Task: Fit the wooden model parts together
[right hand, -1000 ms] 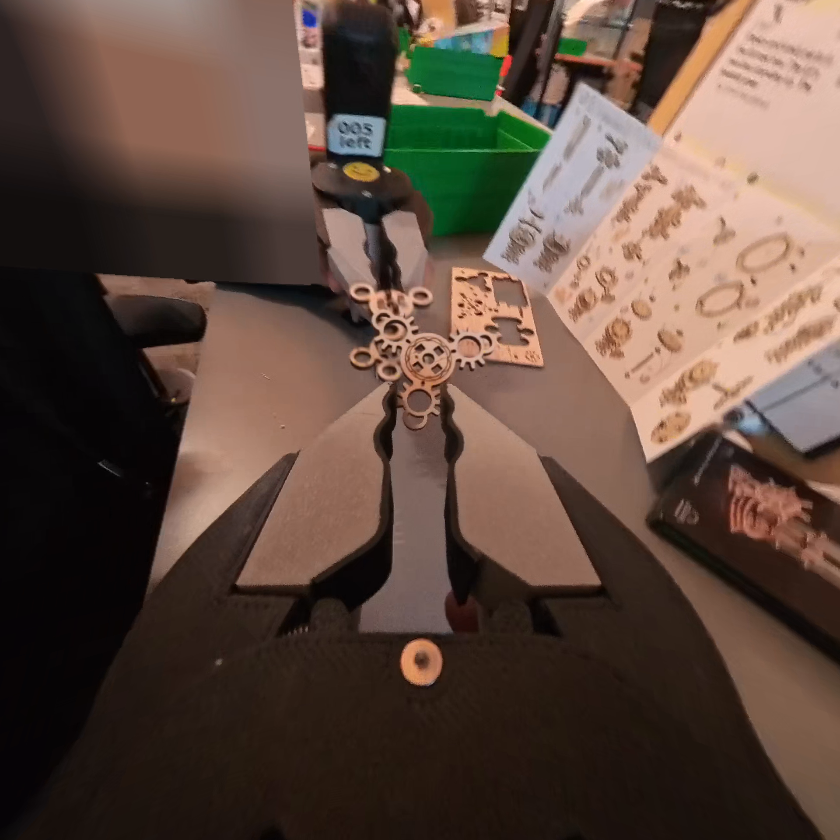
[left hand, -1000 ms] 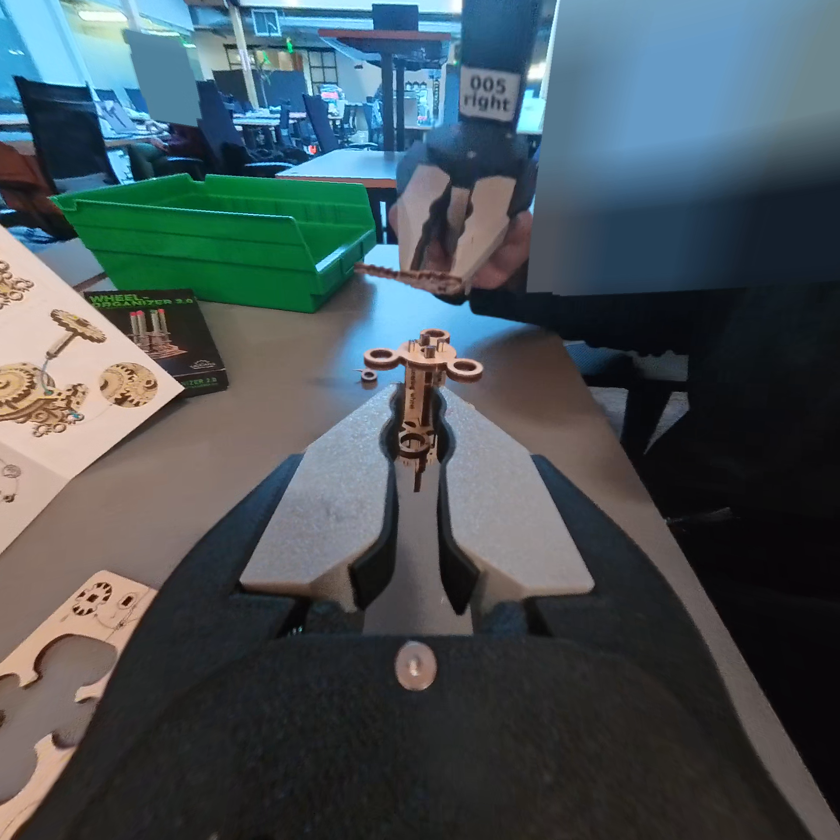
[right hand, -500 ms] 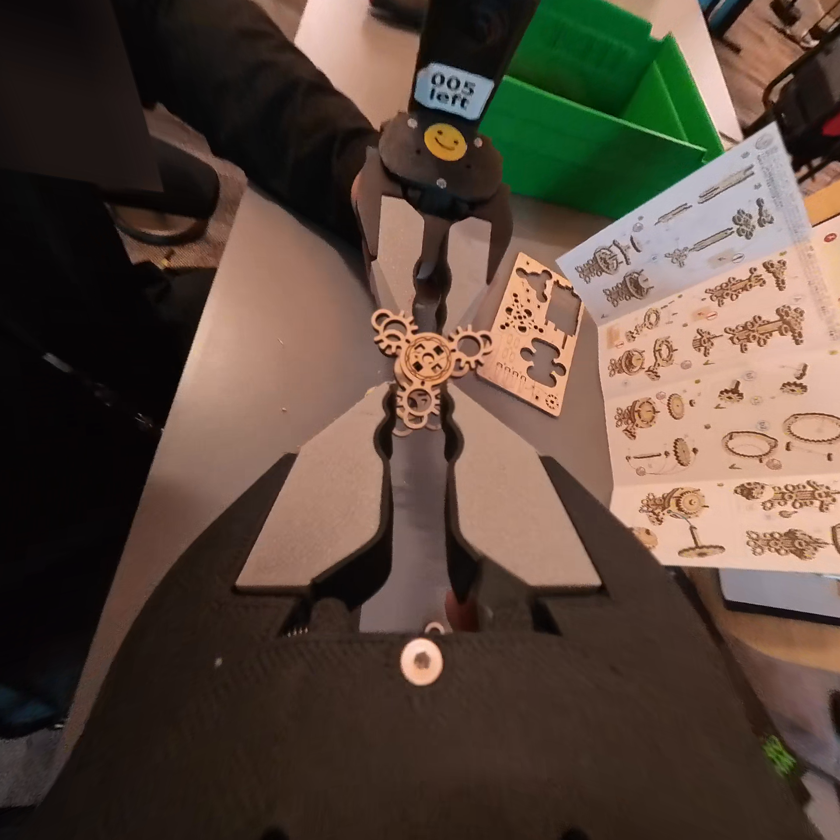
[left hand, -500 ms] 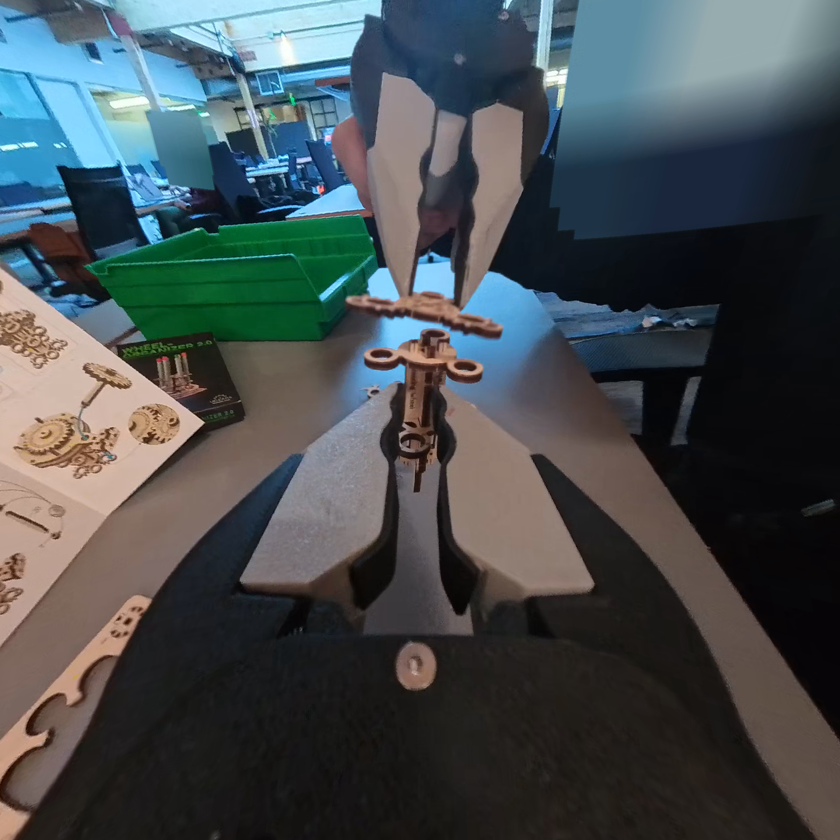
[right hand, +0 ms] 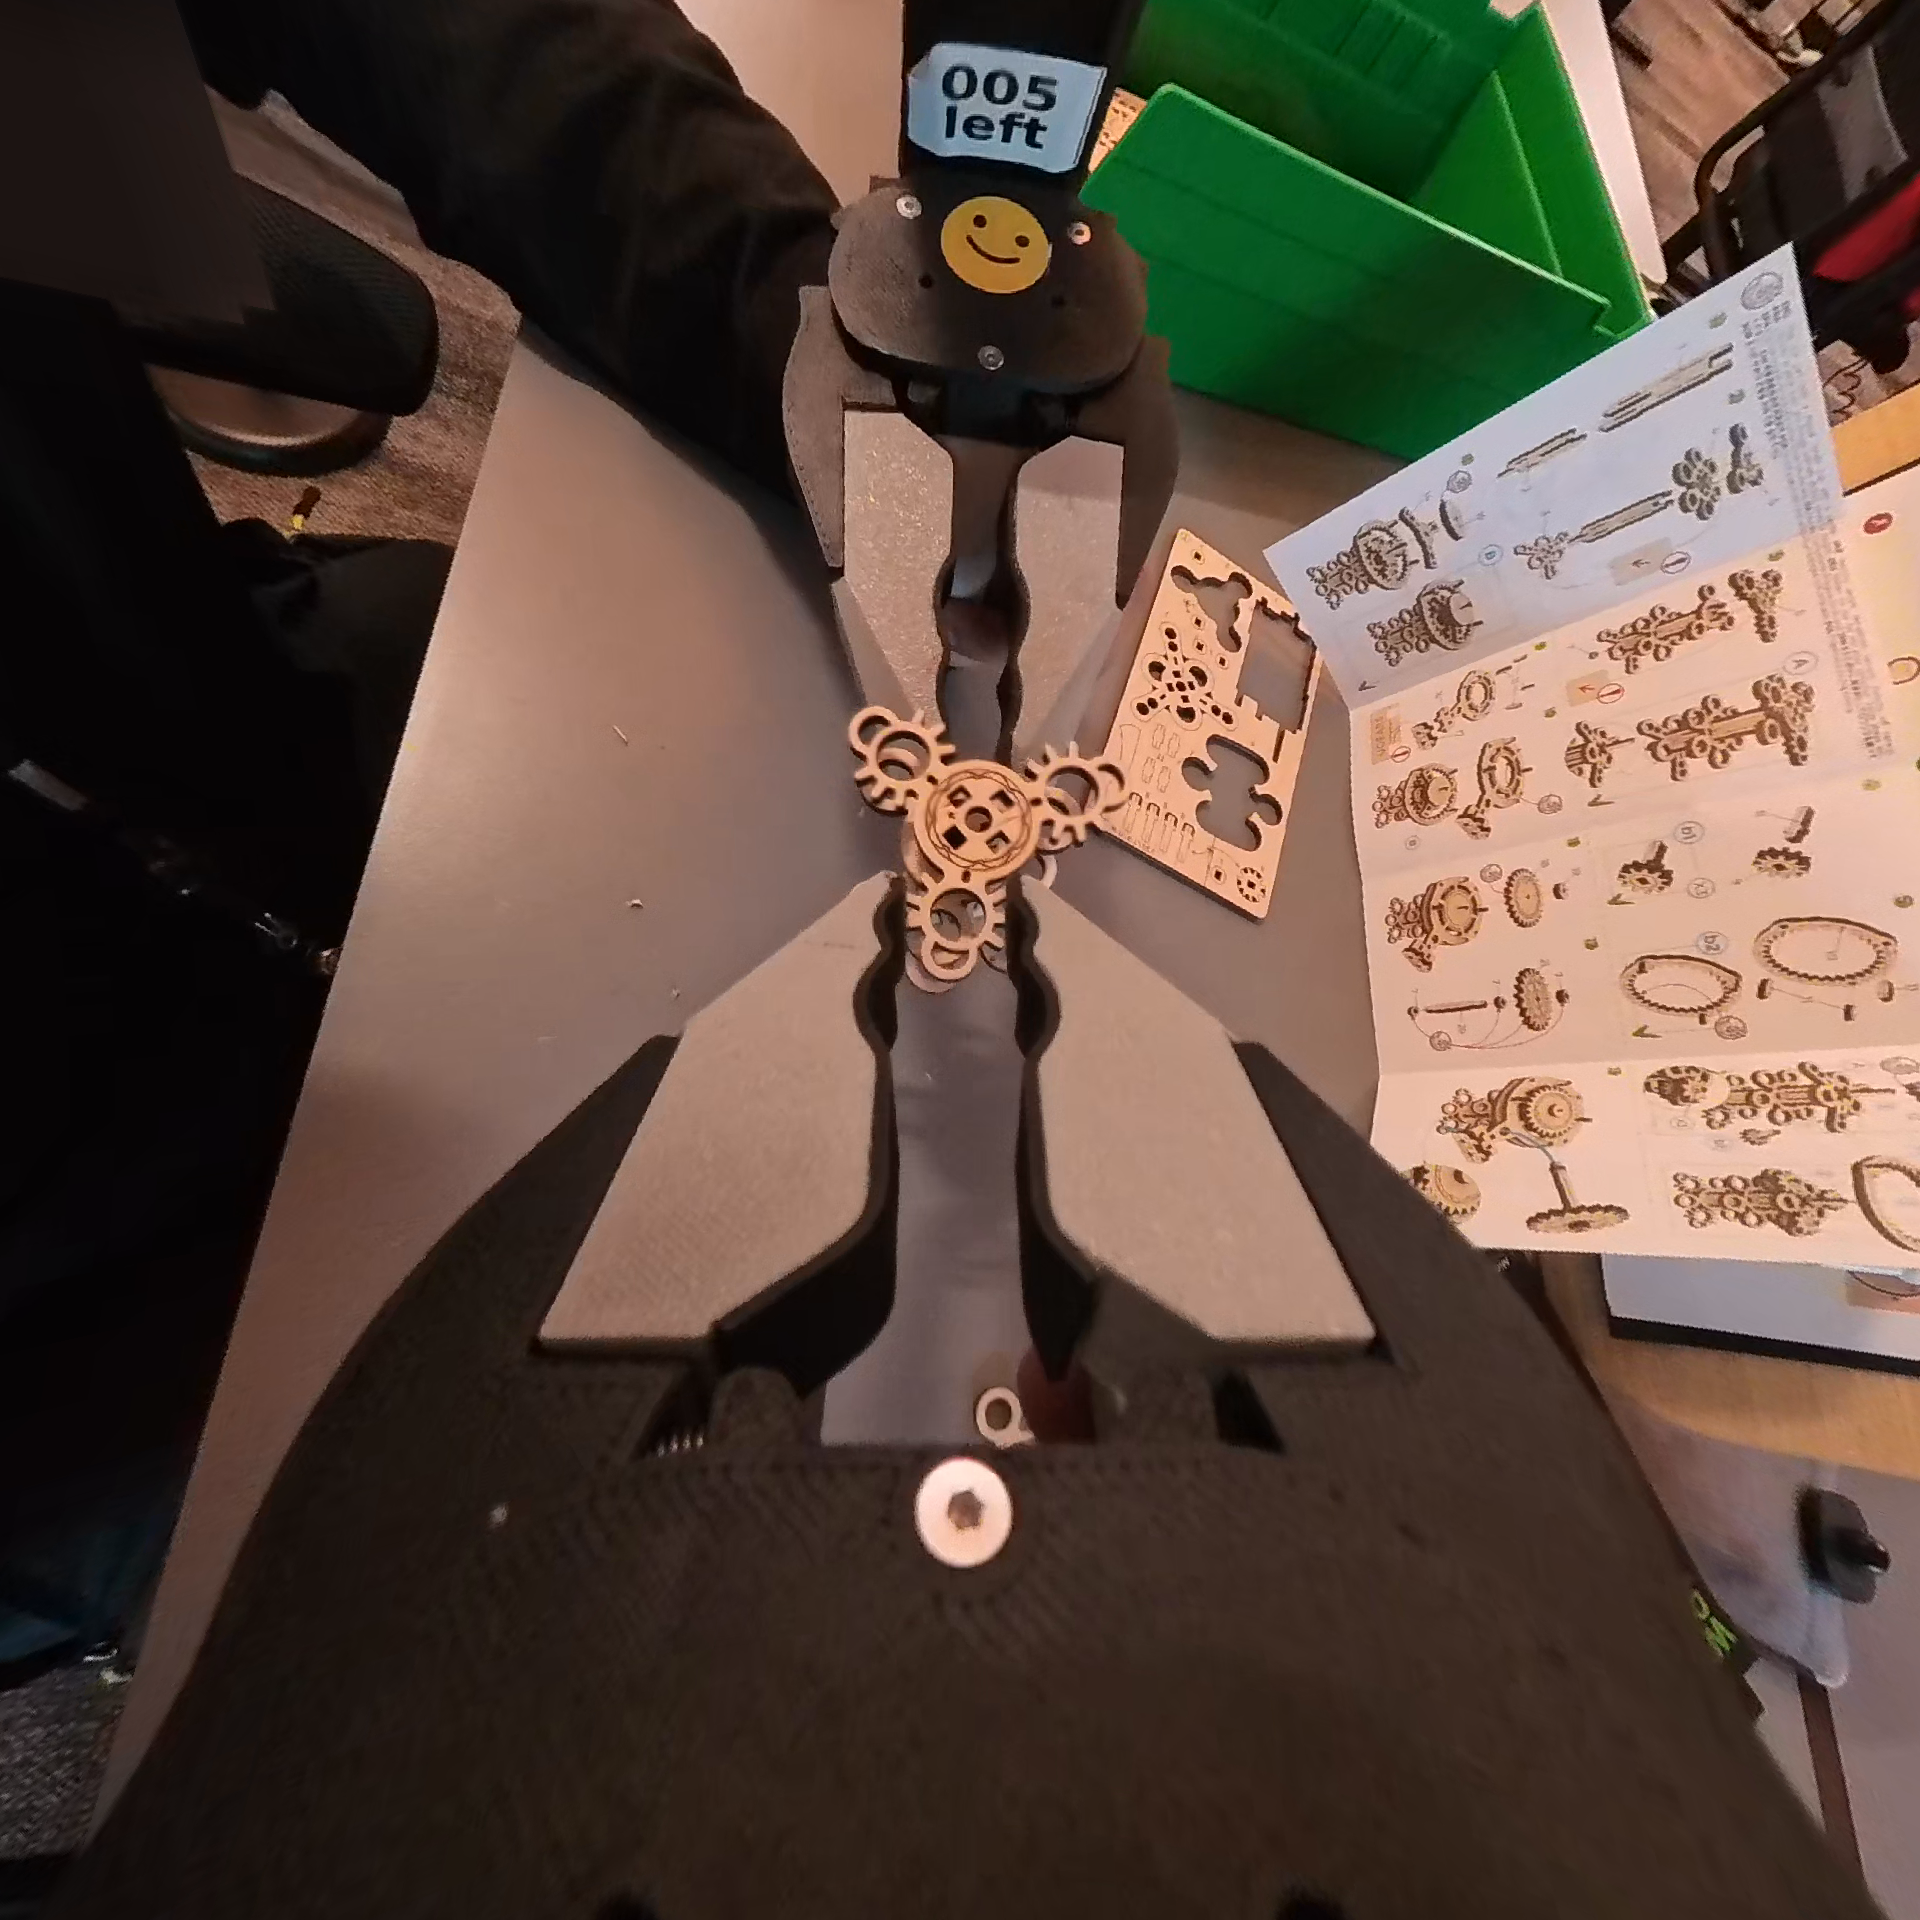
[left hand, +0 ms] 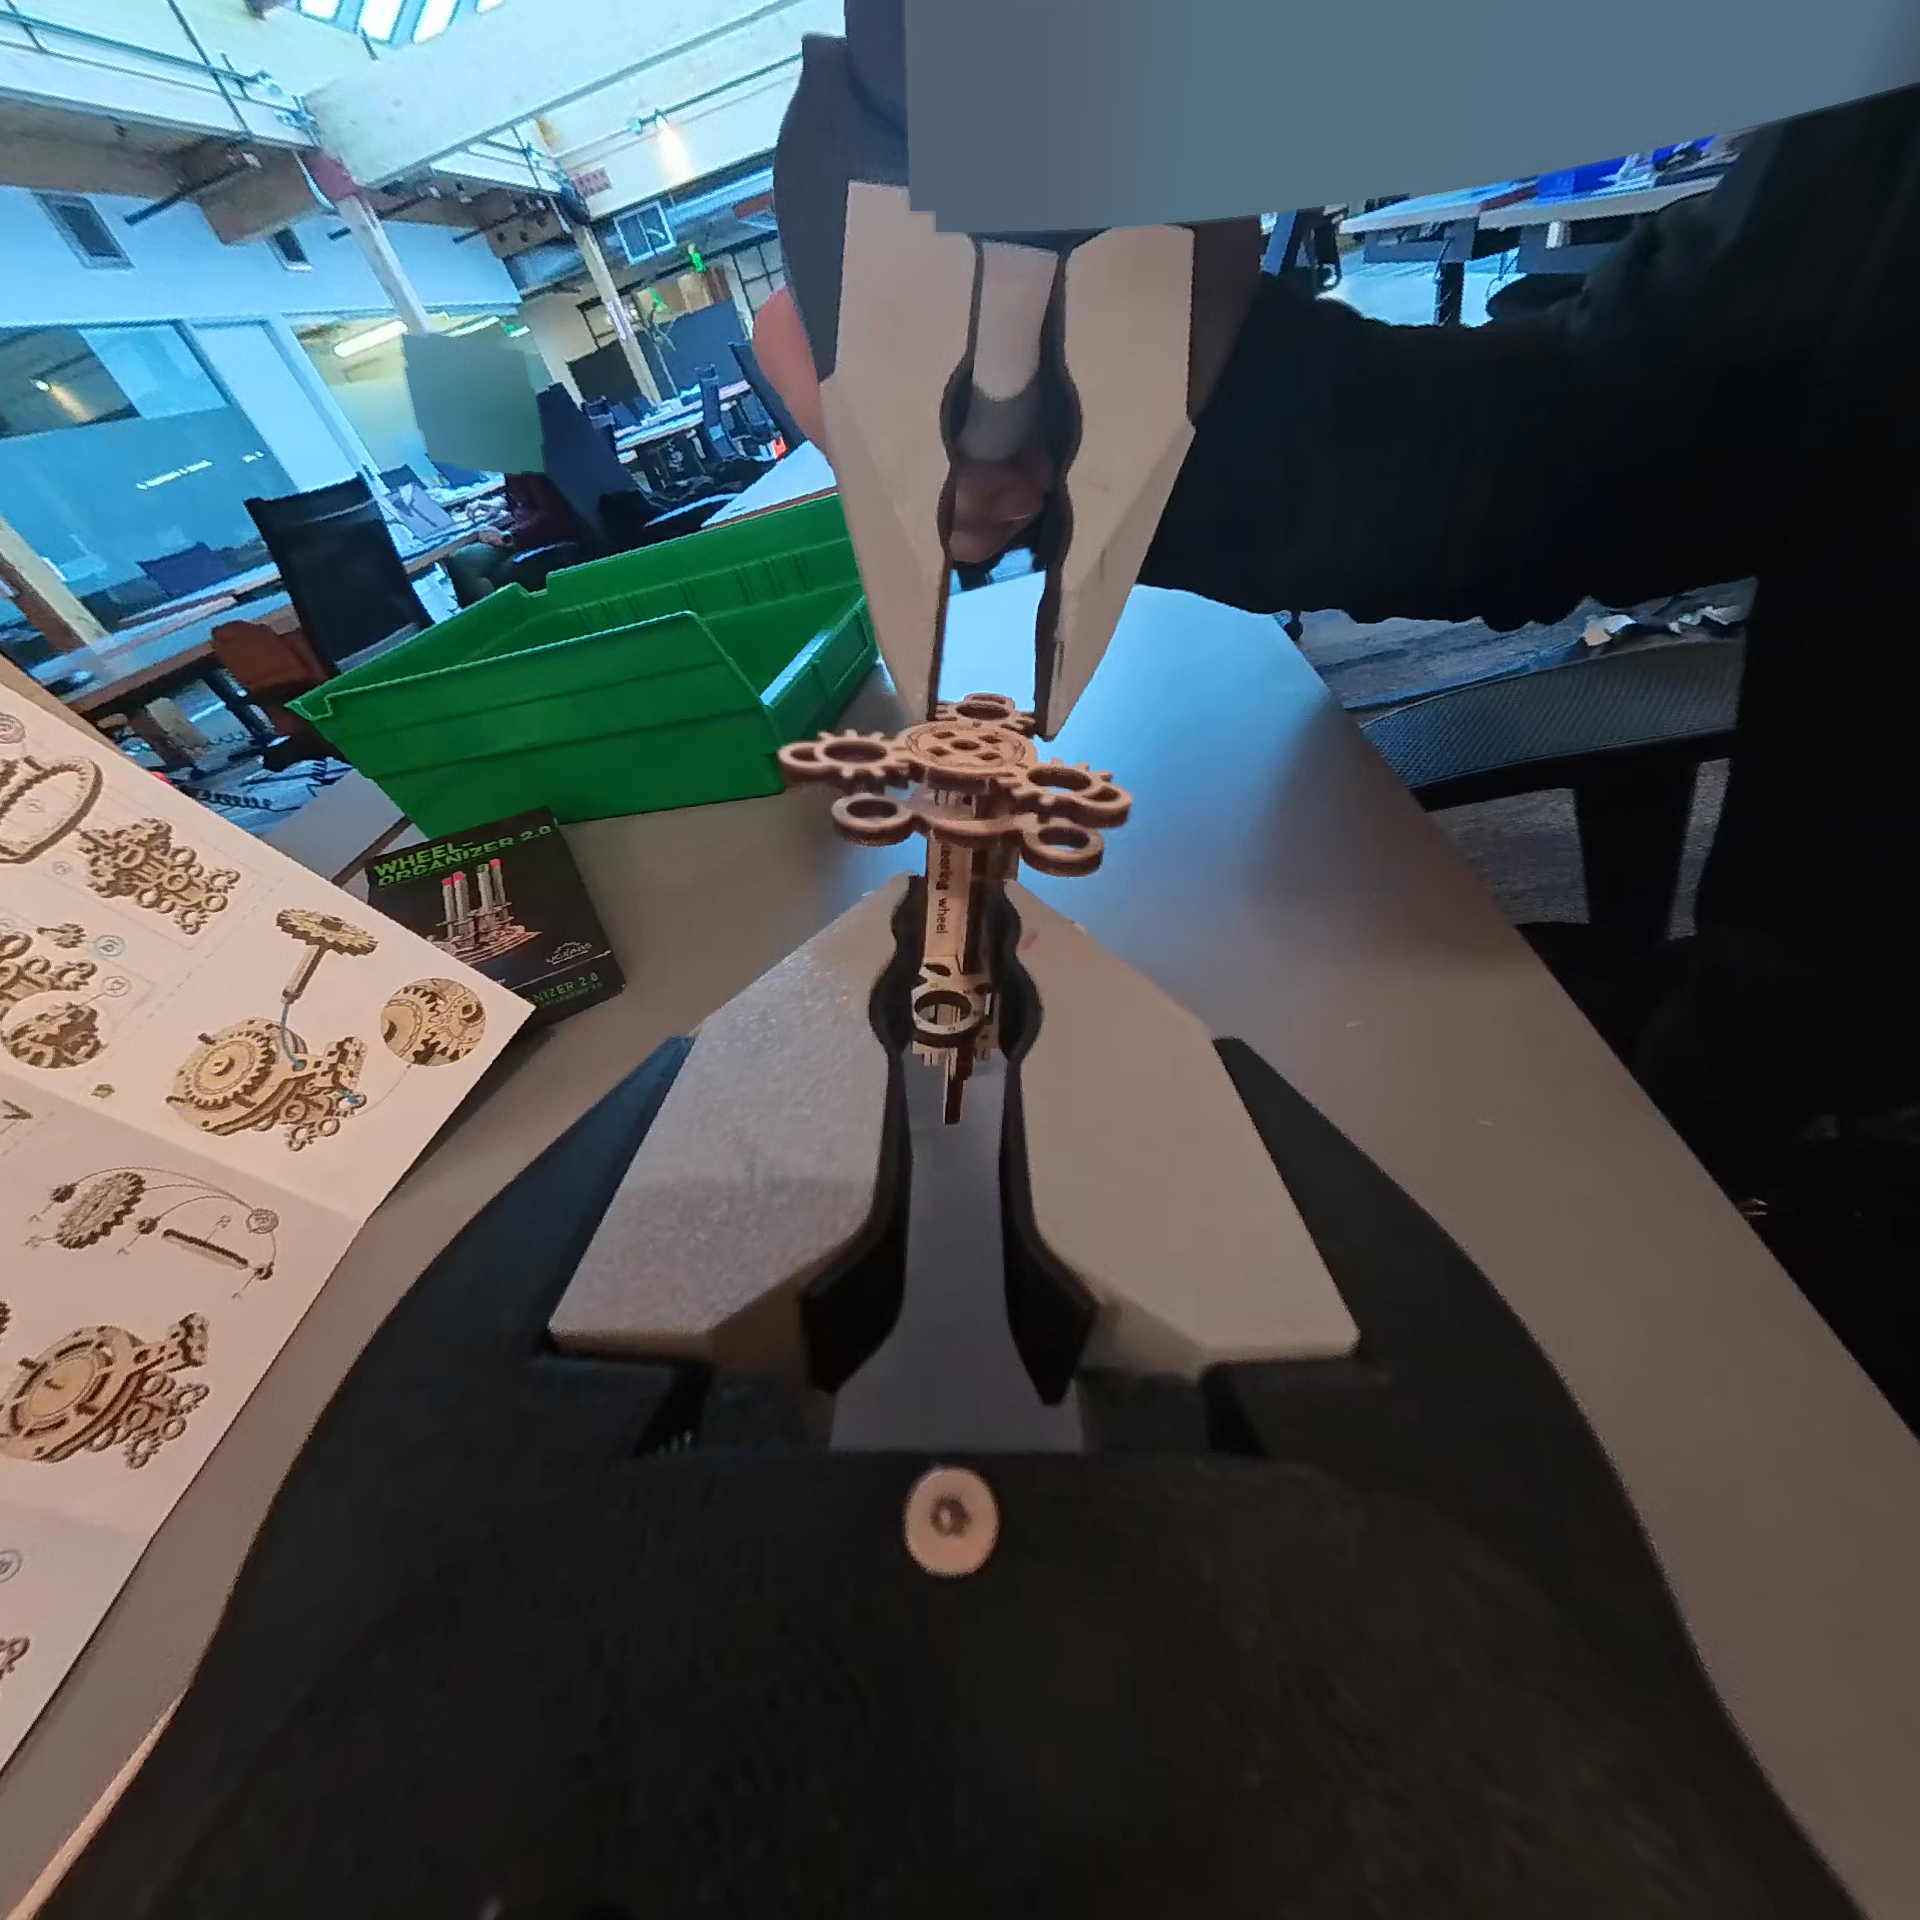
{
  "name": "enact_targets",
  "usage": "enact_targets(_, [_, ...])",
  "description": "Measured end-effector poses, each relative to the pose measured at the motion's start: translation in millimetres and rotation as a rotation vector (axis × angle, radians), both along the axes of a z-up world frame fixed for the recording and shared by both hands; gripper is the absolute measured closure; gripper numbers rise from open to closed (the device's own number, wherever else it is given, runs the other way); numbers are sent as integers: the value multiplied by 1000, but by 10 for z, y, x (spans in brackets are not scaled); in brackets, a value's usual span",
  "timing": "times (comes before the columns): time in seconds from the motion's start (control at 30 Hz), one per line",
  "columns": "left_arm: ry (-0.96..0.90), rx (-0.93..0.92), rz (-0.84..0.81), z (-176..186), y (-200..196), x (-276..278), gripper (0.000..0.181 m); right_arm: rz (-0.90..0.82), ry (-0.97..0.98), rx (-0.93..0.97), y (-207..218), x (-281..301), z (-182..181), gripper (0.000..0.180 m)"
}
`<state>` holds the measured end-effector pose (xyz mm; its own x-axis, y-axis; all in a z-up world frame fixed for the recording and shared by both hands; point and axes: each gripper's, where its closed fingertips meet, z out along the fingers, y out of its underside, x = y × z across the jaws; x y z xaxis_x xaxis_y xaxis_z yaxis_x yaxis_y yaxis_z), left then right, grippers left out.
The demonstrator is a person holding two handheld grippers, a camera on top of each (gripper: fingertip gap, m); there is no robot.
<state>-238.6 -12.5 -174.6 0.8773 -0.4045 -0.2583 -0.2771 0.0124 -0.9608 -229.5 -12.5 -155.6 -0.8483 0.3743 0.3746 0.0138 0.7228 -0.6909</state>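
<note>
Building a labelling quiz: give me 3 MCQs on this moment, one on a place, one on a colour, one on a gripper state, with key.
1. Where does the punched-out wooden sheet lie?
A. in the bin
B. flat on the table, between the left gripper and the instruction sheet
C. on the small black box

2. What colour is the storage bin?
A. green
B. blue
C. red

3. What is the left gripper doing?
A. wide open and empty
B. resting on the table
C. shut on the wooden post assembly

Key: B, the right wrist view shows it lying on the grey table beside the instruction sheet; A, its walls are bright green; C, the post assembly stands clamped between its fingers, while the right gripper holds the three-lobed gear plate on top of it.
</note>
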Motion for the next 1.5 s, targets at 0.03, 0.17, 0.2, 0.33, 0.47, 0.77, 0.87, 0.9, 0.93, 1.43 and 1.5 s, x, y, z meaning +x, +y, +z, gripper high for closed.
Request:
enact_targets(0.03, [4, 0, 3, -2, 2, -1, 173, -6, 0, 4, 10, -1, 0, 164])
enact_targets(0.17, [11, -10, 34, -19, 24, -33, 172, -31, 4, 22, 50, 2, 5, 164])
enact_targets(0.2, [12, -12, 43, -22, 29, -43, 173, -35, 5, 22, 57, 6, 11, 164])
enact_targets(0.33, [19, -20, 71, -34, 49, -72, 172, -73, 12, 33, 126, -21, 16, 164])
enact_targets(0.47, [23, -21, 89, -39, 61, -91, 172, -75, 3, 11, 120, -15, 6, 164])
enact_targets(0.77, [22, -7, 109, -18, 66, -126, 173, -81, -2, 11, 80, -34, -75, 164])
enact_targets(0.87, [29, 0, 110, -12, 65, -124, 172, -98, 0, 21, 103, -50, -92, 164])
enact_targets(0.9, [29, 0, 109, -14, 65, -124, 172, -101, 2, 22, 105, -53, -90, 164])
enact_targets(0.93, [29, -2, 109, -18, 67, -123, 172, -103, 4, 21, 106, -56, -85, 164])
enact_targets(1.43, [53, 12, 111, -6, 61, -117, 172, -89, -5, 13, 44, -43, -72, 164])
enact_targets(1.5, [53, 12, 111, -5, 61, -117, 172, -92, -5, 20, 52, -44, -70, 164])
